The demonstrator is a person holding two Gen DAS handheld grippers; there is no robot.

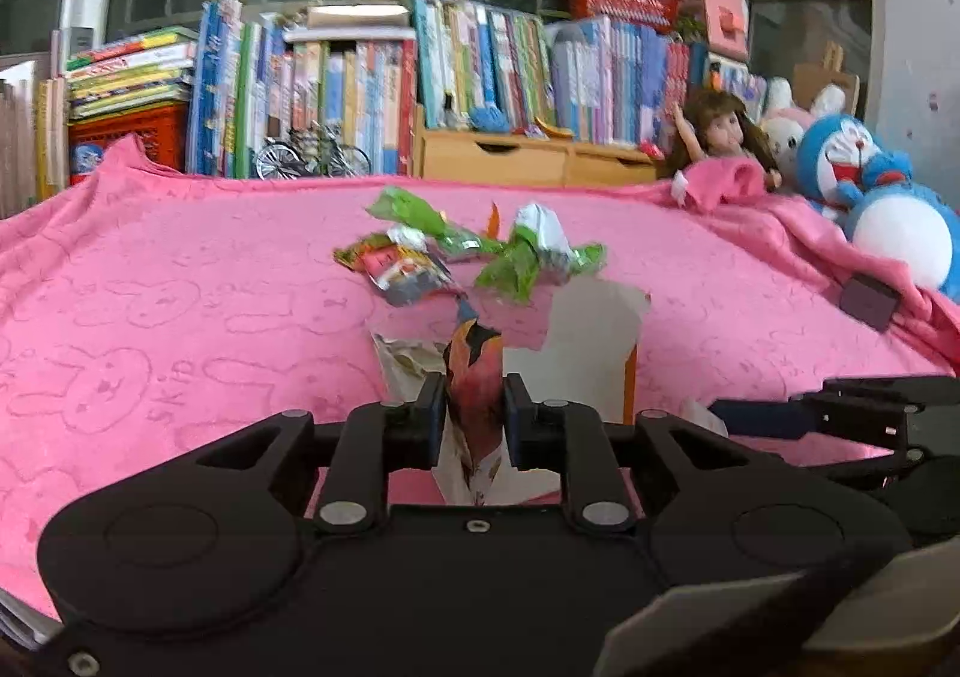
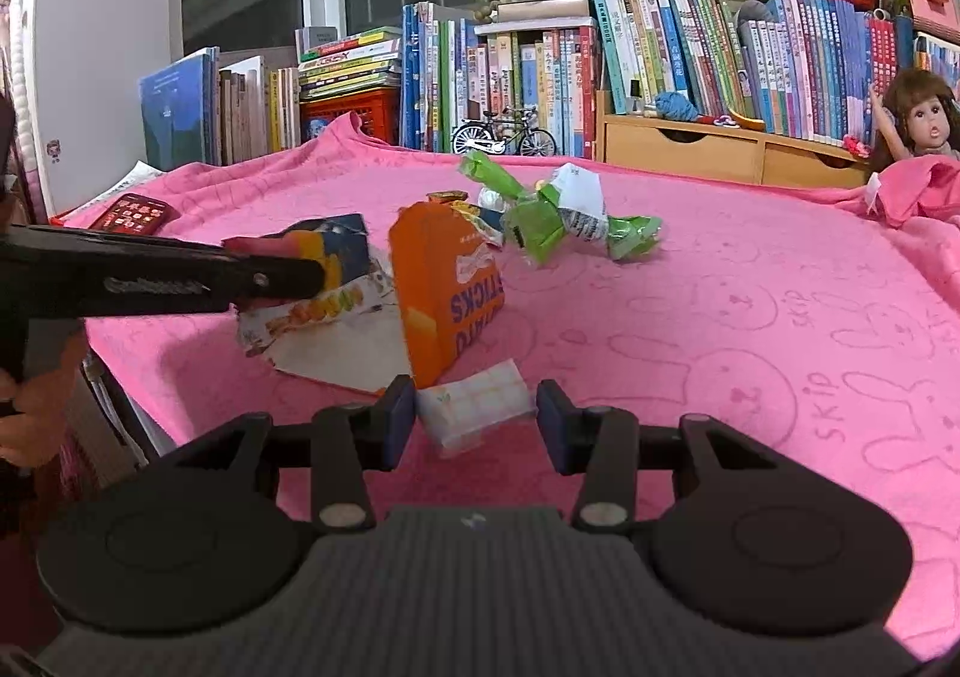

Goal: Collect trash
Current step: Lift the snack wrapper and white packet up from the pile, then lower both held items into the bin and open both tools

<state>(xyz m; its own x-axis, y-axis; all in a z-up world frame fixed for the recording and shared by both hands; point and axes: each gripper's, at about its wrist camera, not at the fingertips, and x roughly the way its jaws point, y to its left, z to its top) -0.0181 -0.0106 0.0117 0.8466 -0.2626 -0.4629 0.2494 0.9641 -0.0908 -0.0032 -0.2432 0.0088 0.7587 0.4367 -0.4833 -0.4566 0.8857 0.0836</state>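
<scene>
My left gripper (image 1: 474,407) is shut on a crumpled orange and white printed wrapper (image 1: 474,377) that stands up between its pads. In the right wrist view it comes in from the left, pinching that wrapper (image 2: 324,263) just above the pink cloth (image 2: 720,317). My right gripper (image 2: 477,422) is open low over the cloth, with a small clear and white packet (image 2: 474,407) lying between its fingers. An orange snack box (image 2: 444,287) stands just beyond it. Green crumpled wrappers (image 2: 540,227) and a red and yellow wrapper (image 1: 396,263) lie farther back.
A red phone (image 2: 135,212) lies at the cloth's left edge. Rows of books (image 2: 690,53), a wooden drawer unit (image 2: 678,149) and a model bicycle (image 2: 504,134) line the back. A doll (image 1: 720,134) and plush toys (image 1: 870,185) sit at the right.
</scene>
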